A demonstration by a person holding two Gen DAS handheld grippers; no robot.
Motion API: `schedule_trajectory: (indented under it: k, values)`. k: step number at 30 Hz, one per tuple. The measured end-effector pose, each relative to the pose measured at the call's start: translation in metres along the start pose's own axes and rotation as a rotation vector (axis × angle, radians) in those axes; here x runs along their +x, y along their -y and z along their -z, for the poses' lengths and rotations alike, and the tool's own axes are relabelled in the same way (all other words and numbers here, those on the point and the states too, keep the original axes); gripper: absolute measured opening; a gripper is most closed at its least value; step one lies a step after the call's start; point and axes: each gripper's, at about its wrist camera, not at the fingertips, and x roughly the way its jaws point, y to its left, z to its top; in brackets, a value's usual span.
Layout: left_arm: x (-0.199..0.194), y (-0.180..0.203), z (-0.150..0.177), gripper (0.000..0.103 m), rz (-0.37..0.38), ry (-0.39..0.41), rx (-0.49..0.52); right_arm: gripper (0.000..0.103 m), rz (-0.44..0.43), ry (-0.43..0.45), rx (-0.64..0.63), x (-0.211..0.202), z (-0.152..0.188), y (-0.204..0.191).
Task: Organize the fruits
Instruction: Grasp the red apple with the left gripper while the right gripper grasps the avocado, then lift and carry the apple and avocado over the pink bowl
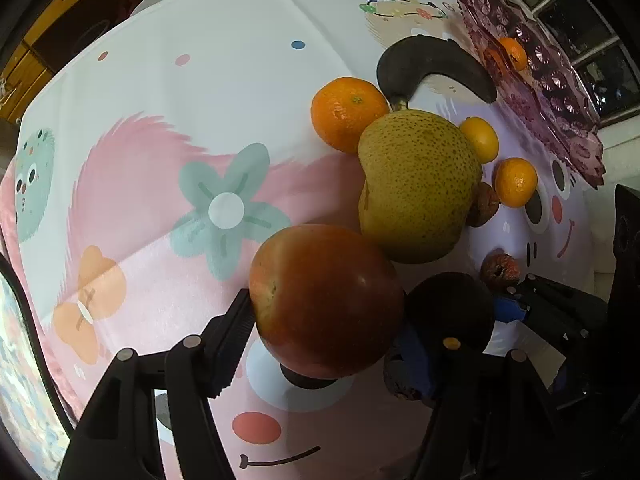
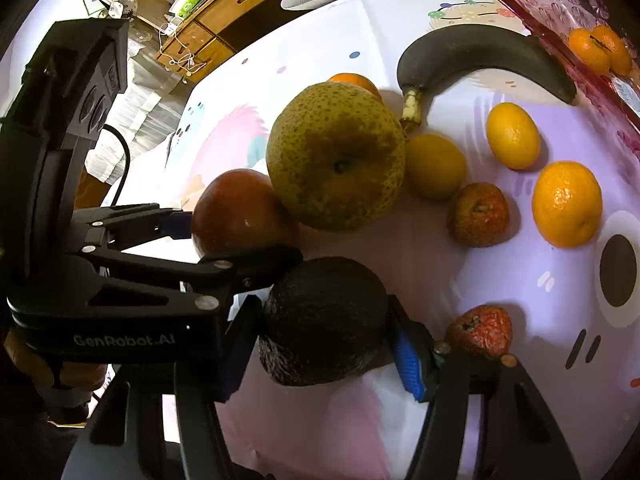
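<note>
A red apple (image 1: 326, 300) sits between the fingers of my left gripper (image 1: 324, 320), which points down at the cartoon tablecloth (image 1: 240, 80); both pads press its sides. In the right wrist view the same apple (image 2: 240, 212) is clamped by the left gripper (image 2: 240, 240). My right gripper (image 2: 326, 320) is shut on a dark avocado (image 2: 324, 320), its blue pad against the right side. A big speckled pear (image 2: 336, 156) rests against the apple. Mandarins (image 2: 566, 204), yellow citrus (image 2: 512, 136) and a blackened banana (image 2: 480, 56) lie beyond.
A purple patterned tray (image 1: 540, 92) at the far right holds two mandarins (image 2: 600, 48). Two small wrinkled red fruits (image 2: 478, 216) lie near the right gripper. A larger mandarin (image 1: 348, 114) touches the pear. Wooden cabinets (image 2: 224, 12) stand past the table.
</note>
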Motion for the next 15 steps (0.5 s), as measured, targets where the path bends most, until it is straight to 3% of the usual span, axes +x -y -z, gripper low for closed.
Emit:
schedule_trajectory:
  k: [7, 15]
  values:
    - [-0.001, 0.004, 0.019, 0.066, -0.005, 0.006, -0.045, 0.061, 0.061, -0.037, -0.026, -0.002, 0.004, -0.009]
    - [-0.018, 0.011, 0.052, 0.066, -0.011, 0.042, -0.102, 0.061, 0.079, -0.050, 0.030, -0.015, 0.029, 0.000]
